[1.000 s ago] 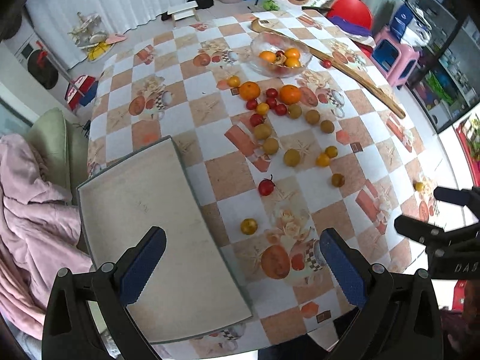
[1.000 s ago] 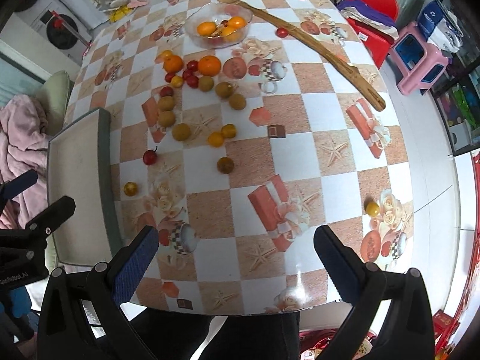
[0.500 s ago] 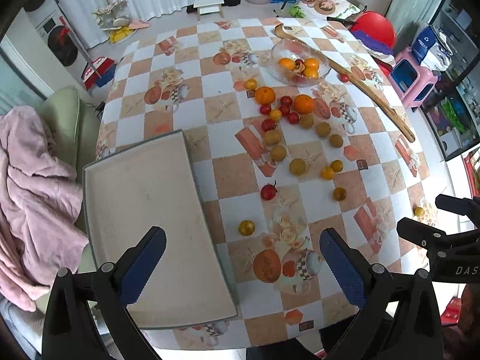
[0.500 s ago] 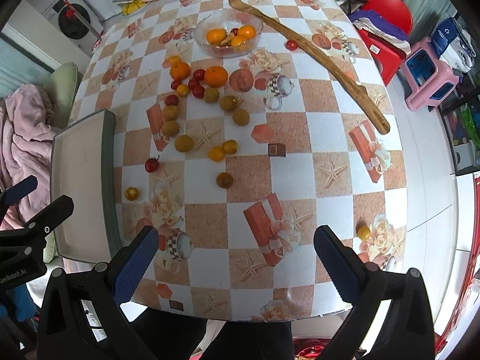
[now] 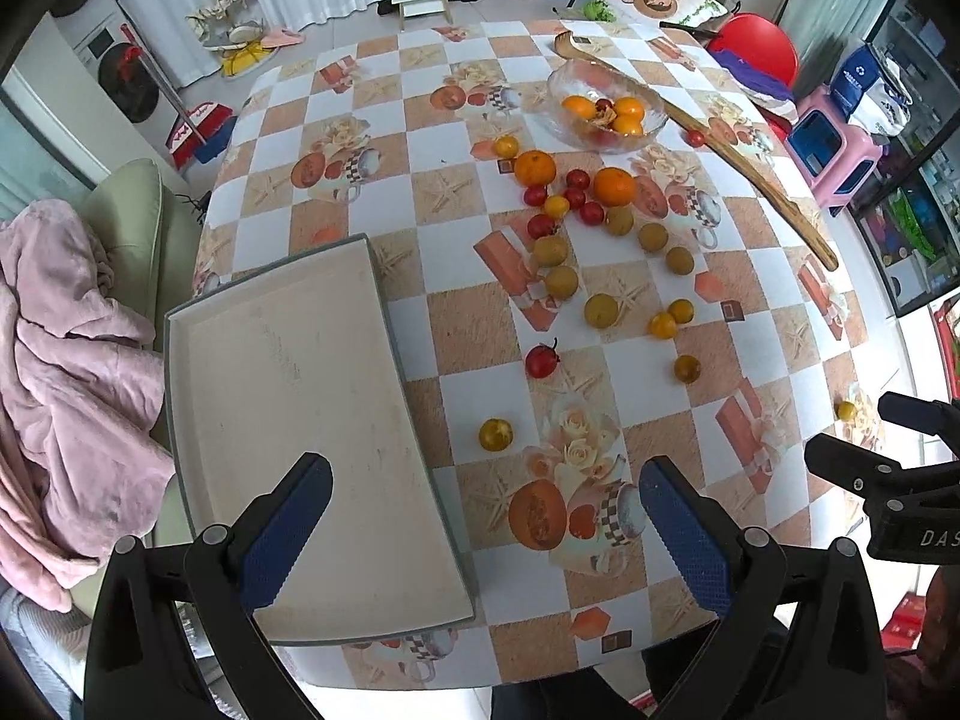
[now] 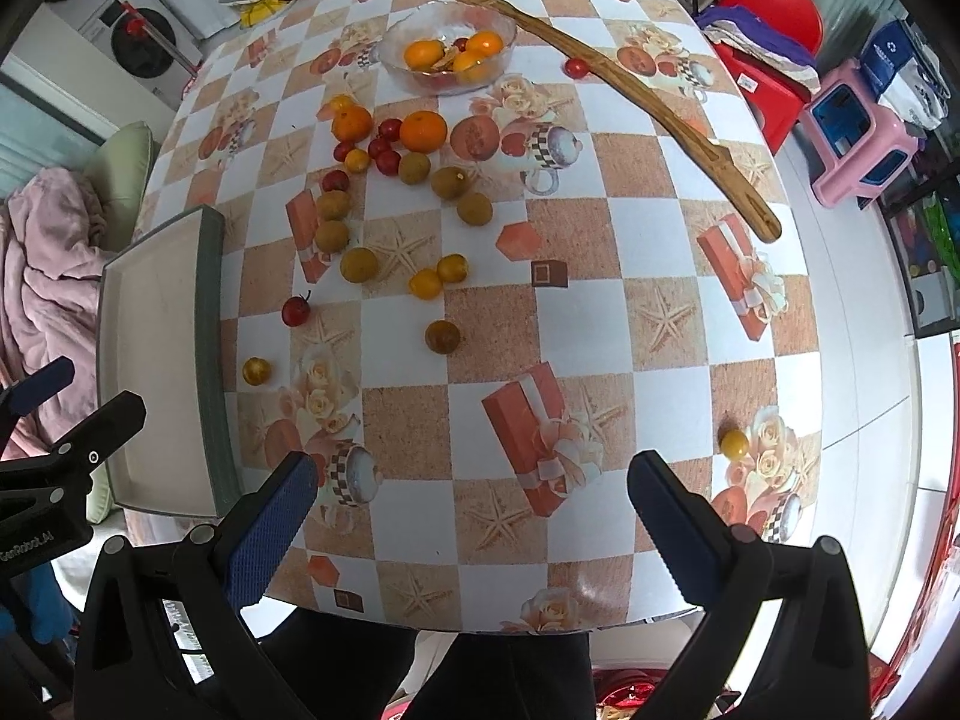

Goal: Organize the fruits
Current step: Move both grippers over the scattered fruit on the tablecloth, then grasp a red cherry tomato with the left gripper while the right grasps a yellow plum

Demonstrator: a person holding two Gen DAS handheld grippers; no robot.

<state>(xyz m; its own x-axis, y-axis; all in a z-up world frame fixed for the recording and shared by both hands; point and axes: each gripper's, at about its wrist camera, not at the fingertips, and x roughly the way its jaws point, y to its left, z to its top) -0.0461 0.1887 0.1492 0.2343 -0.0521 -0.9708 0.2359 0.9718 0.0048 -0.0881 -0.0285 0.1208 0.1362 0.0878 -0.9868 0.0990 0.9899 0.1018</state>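
Observation:
Several small fruits lie scattered on the checkered table: two oranges (image 5: pixel 534 167), red cherry tomatoes (image 5: pixel 542 360), yellow ones (image 5: pixel 495 434) and brownish-green round fruits (image 5: pixel 600 310). A glass bowl (image 5: pixel 606 103) at the far side holds oranges. An empty beige tray (image 5: pixel 288 420) sits at the table's left edge. One yellow fruit (image 6: pixel 734 444) lies alone near the right edge. My left gripper (image 5: pixel 480 534) is open and empty above the near edge, over the tray's corner. My right gripper (image 6: pixel 471 528) is open and empty above the near edge.
A long wooden back-scratcher (image 6: pixel 618 81) lies diagonally at the far right, a red tomato (image 6: pixel 576 67) beside it. A pink blanket on a green chair (image 5: pixel 66 336) is left of the table. A red chair (image 5: pixel 757 45) and pink stool (image 5: pixel 837 144) stand to the right.
Both grippers have risen and pulled back, so more of the table shows. Both stay open; nothing on the table has moved.

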